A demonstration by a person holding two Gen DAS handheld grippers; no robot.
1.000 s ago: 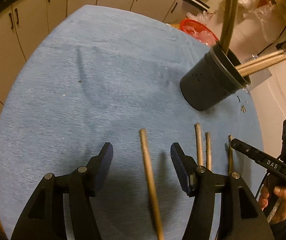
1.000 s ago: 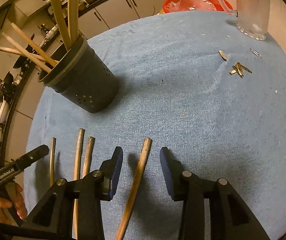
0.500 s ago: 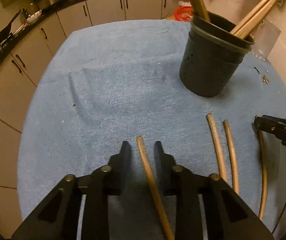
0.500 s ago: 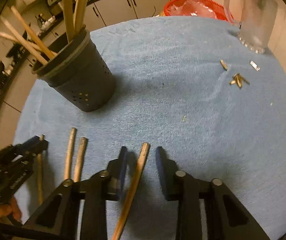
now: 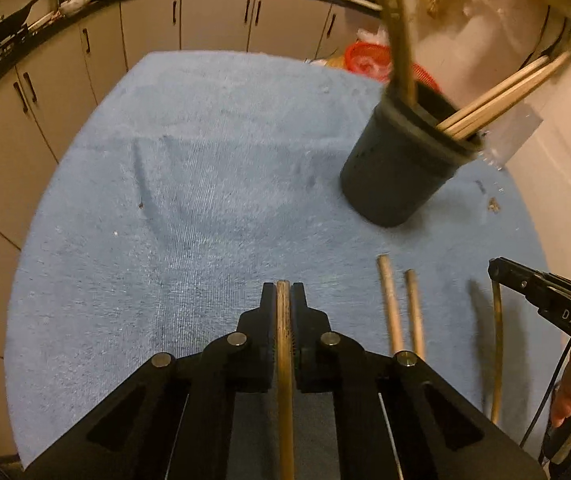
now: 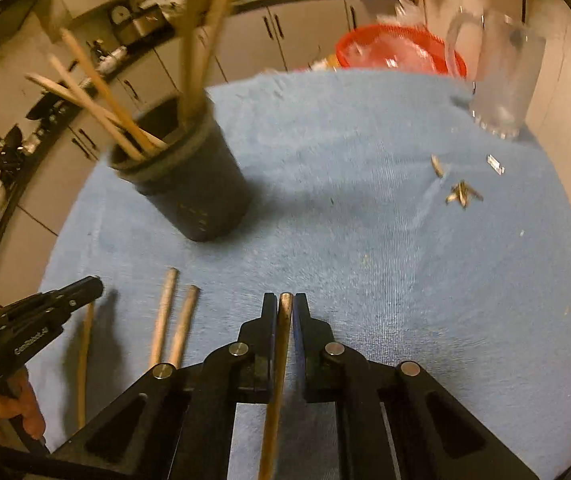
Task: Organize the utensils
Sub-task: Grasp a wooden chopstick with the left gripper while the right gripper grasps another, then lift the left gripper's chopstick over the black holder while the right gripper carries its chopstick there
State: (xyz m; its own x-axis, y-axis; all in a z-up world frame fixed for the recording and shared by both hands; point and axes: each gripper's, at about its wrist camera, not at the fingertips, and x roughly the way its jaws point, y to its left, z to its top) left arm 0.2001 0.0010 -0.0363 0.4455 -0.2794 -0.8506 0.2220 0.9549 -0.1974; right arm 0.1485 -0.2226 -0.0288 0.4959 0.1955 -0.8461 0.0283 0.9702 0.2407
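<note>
My left gripper is shut on a wooden utensil handle that runs back between the fingers. My right gripper is shut on another wooden handle. A black utensil holder stands ahead to the right in the left wrist view, with several wooden utensils sticking out; it also shows in the right wrist view. Two wooden handles and a thinner stick lie on the blue towel between the grippers. The right gripper shows in the left wrist view.
A clear glass mug stands at the far right of the towel, with a red basket behind it. Small metal bits lie near the mug. Cabinets run around the table's far side.
Both grippers closed from open onto the wooden handles lying between their fingers. Both views have shifted slightly and look blurred.
</note>
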